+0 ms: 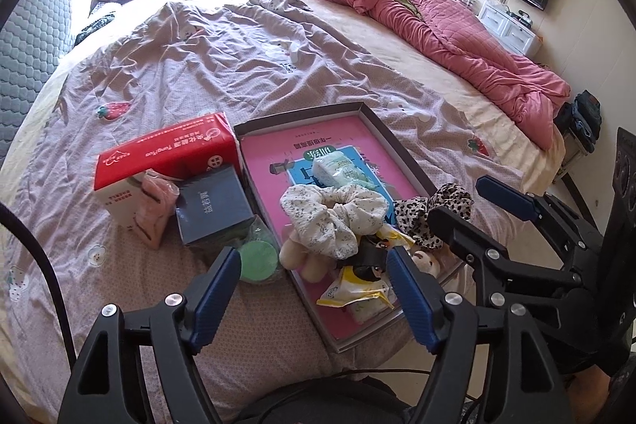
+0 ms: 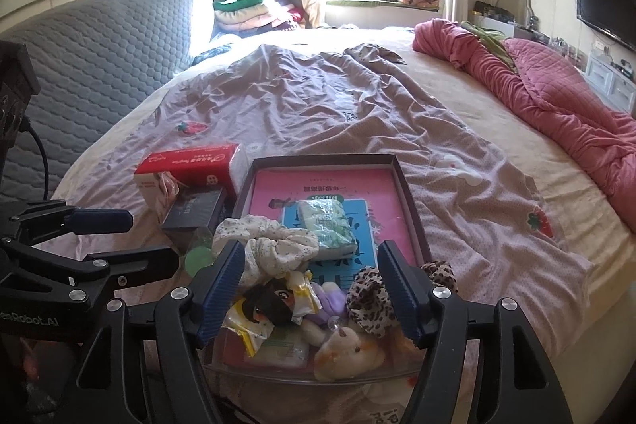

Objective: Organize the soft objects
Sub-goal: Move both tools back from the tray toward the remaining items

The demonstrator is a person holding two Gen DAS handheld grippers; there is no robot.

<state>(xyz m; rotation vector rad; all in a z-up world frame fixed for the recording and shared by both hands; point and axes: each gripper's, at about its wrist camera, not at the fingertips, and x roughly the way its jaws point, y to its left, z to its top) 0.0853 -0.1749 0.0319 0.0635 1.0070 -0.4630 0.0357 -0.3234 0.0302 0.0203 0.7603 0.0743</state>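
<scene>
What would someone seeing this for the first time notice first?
Probably the shallow tray with a pink lining at the near edge of the bed, heaped with soft things: a white floral scrunchie, a leopard-print scrunchie and a small plush toy. Next, the red tissue pack left of the tray, and the rumpled pink quilt along the bed's far right side.

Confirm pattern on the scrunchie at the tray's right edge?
Leopard print scrunchie, brown and black spots on cream. Right wrist view shows it best.
</scene>
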